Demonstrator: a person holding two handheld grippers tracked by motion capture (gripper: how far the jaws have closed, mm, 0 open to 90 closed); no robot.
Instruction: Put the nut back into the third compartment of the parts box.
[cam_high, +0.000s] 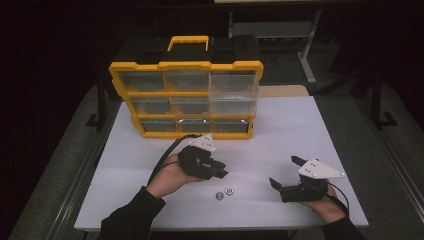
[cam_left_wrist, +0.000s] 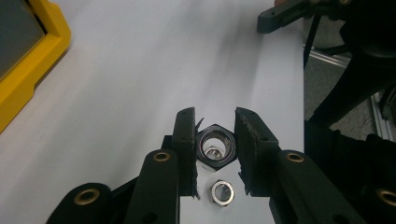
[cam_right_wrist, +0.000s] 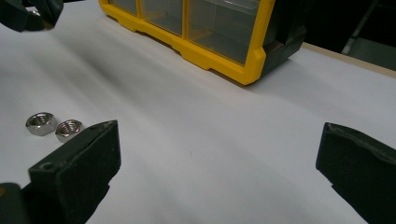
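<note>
My left gripper (cam_high: 221, 173) hovers above the middle of the white table (cam_high: 280, 125), shut on a dark hex nut (cam_left_wrist: 215, 148) that sits flat between its pads. Just below it, two silver hex nuts (cam_high: 219, 196) (cam_high: 229, 190) lie side by side on the table. One of them (cam_left_wrist: 221, 192) shows under the held nut in the left gripper view. My right gripper (cam_high: 284, 171) rests low at the front right with its jaws wide open and nothing between them. In the right gripper view (cam_right_wrist: 219, 140) the two silver nuts (cam_right_wrist: 41, 123) (cam_right_wrist: 69, 129) lie to the left of its jaws.
A yellow and black drawer organizer (cam_high: 187, 97) with clear drawers stands at the back of the table, its corner (cam_right_wrist: 252, 60) ahead of the right gripper. The top right drawer (cam_high: 234, 84) sticks out a little. The table's right edge (cam_left_wrist: 299, 93) drops to the floor.
</note>
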